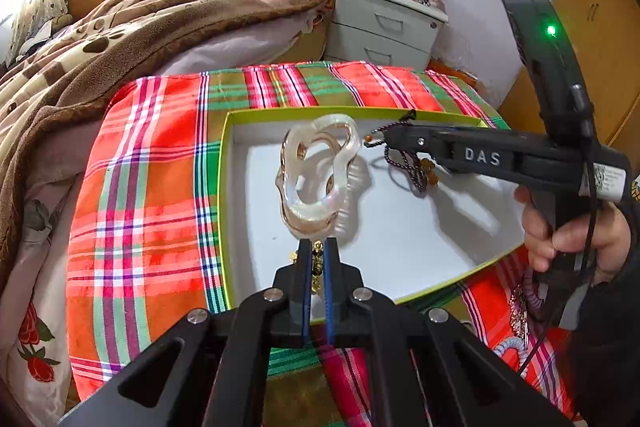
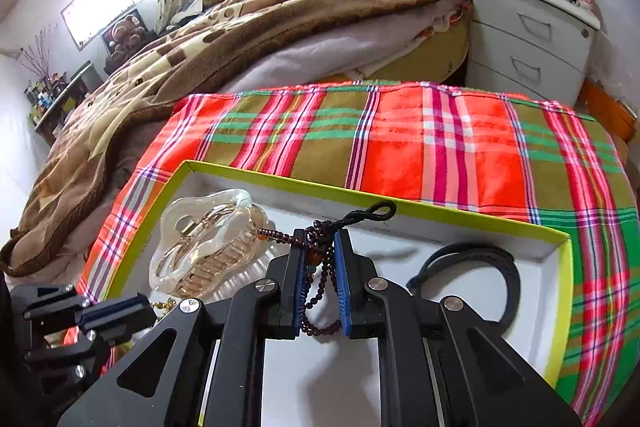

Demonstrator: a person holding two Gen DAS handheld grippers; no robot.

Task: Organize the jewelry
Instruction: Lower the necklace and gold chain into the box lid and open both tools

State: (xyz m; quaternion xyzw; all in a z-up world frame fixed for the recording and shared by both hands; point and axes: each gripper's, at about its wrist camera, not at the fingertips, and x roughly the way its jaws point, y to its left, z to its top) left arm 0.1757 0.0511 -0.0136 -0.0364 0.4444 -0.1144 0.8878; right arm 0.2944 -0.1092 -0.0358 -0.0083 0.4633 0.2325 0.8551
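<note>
Gleaming translucent hair clip (image 1: 316,179), white tray (image 1: 400,235) — beaded bracelet (image 2: 320,267)

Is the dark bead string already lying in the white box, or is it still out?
Still out: the bead string hangs clamped in the right gripper above the white box, beside the hair claw.

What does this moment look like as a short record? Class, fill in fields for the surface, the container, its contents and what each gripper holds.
Surface: plaid cloth
Container: white tray with green rim
Lying in tray: clear hair claw; black band
Left gripper: shut on gold bead chain, over tray's near edge
Right gripper: shut on dark bead bracelet, above tray
</note>
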